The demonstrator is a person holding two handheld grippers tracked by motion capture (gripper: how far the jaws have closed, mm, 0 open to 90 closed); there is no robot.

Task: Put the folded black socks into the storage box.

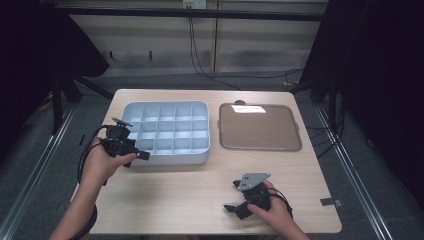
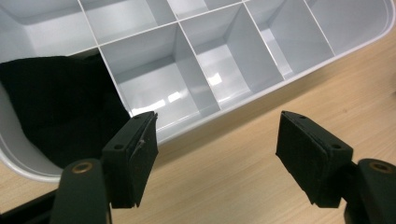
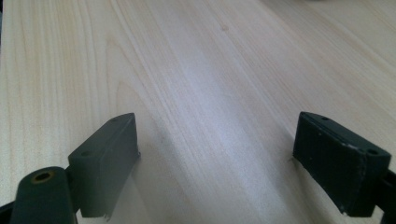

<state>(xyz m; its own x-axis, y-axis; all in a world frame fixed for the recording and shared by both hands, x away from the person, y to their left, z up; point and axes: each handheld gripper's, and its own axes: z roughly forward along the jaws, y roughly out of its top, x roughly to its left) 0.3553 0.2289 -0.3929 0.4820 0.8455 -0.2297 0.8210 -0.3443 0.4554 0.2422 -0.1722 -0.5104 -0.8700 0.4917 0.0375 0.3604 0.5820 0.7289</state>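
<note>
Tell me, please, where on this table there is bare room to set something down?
The widest free patch of the table is the near strip between the divided tray and the front edge, bordered by the left gripper and right gripper. A narrow gap separates tray and flat lid. The far half is crowded by both.

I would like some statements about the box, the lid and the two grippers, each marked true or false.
1. The left gripper is open at the near-left corner of the compartment box. True.
2. The lid sits closed on the box. False: it lies flat on the table, to the right of the box.
3. The right gripper holds the lid. False: it is open over bare table.
4. Something black lies in one corner compartment. True.
</note>
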